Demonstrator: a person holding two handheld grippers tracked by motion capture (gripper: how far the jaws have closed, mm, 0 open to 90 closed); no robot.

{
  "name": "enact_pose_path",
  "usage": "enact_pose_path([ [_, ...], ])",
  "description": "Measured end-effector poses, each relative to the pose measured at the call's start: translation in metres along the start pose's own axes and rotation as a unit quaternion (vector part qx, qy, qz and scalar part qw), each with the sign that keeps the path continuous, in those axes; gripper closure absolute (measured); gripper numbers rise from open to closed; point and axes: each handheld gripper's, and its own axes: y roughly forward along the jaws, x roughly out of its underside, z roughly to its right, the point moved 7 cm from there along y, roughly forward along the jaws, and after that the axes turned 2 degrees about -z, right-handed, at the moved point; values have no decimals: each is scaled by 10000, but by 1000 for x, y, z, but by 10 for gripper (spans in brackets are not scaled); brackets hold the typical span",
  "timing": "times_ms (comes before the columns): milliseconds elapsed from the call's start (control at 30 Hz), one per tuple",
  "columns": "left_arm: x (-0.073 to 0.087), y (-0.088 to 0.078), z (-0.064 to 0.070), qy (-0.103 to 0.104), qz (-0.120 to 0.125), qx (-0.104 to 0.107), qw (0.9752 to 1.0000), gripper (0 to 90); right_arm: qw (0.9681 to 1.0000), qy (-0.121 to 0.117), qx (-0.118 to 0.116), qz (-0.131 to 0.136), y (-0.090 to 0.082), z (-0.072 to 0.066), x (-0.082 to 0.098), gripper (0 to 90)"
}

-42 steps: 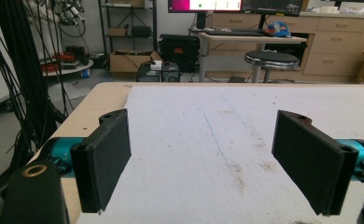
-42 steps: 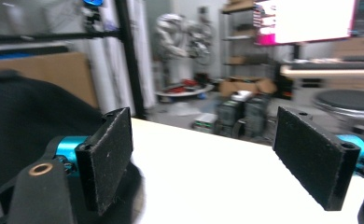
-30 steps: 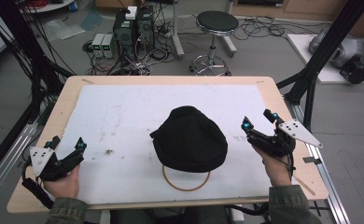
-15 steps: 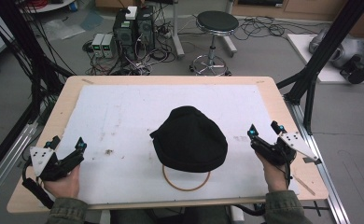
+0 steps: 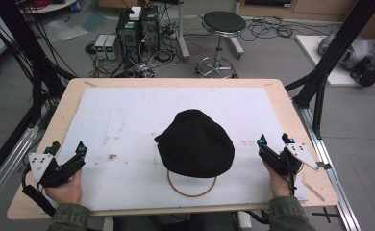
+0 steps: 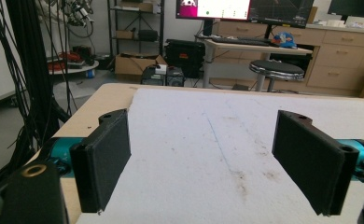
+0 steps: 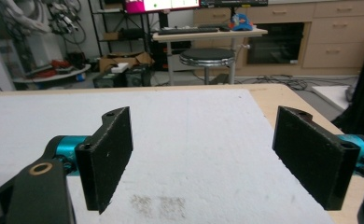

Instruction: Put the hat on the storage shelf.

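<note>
A black beanie [image 5: 195,143] is laid near the middle of the white mat [image 5: 128,120], its rounded crown turned toward the far edge and its wider opening toward the person; no clear long axis can be made out. Its near edge is laid over a tan ring [image 5: 192,185]. The left gripper [image 5: 68,149] is held well apart from the hat at the mat's near left, the right gripper [image 5: 273,141] at the near right, both with jaws spread wide and nothing between them. In the gripper views, bare stained mat is seen between the jaws, and a stool [image 7: 207,58] is seen beyond the table [image 5: 65,103].
</note>
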Motion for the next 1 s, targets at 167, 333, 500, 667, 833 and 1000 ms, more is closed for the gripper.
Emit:
enact_pose_path([
  [167,1,1,0,17,-12,10,10000,195,10000,47,78,37,0,2,1,195],
  [333,1,1,-1,21,-32,15,10000,195,9999,92,114,18,0,5,2,195],
  [500,1,1,0,23,-32,21,10000,195,9999,61,155,-22,0,7,4,193],
  [667,1,2,0,28,-29,25,10000,194,9998,-47,196,18,-1,7,4,189],
  [833,1,2,1,37,-41,32,10000,194,9999,-68,151,-12,-1,5,5,188],
  [1000,2,2,1,37,-47,36,10000,194,9999,-74,141,-44,0,6,7,187],
])
